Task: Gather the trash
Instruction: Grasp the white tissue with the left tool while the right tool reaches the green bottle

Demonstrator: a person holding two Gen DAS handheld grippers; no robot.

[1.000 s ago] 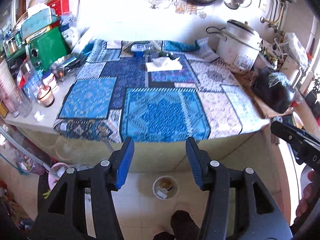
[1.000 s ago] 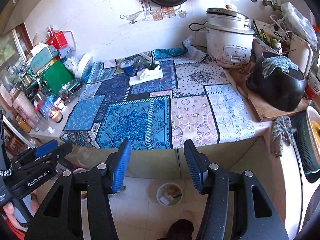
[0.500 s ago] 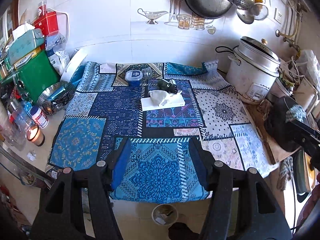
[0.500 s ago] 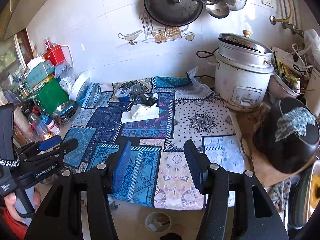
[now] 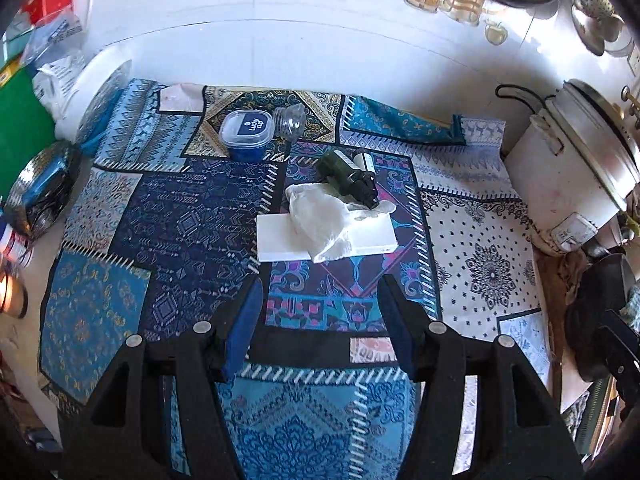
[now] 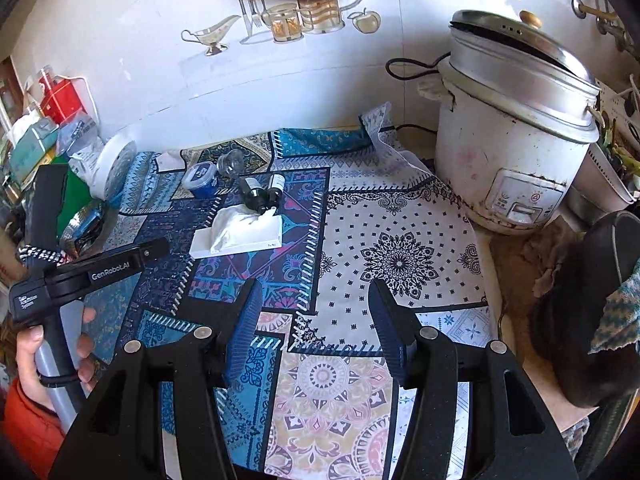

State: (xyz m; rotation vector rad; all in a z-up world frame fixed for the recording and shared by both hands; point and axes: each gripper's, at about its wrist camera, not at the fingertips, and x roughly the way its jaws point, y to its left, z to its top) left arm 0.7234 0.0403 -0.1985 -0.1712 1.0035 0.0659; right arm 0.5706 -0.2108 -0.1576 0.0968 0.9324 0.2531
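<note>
A crumpled white tissue lies on a flat white box in the middle of the patterned cloth. Just behind it lie a dark green bottle and a small white-labelled bottle. A blue tub with a clear lid and a clear crushed bottle sit further back. My left gripper hovers open just in front of the tissue, nothing between its fingers. My right gripper is open over the white patterned cloth, with the tissue and box to its upper left.
A white rice cooker stands at the back right, a black pot with a rag beside it. Jars, a green box and a steel bowl crowd the left edge. A hand holds the left gripper's body.
Both grippers have moved forward from over the floor and bin to above the counter. The left one has closed in on the tissue and box.
</note>
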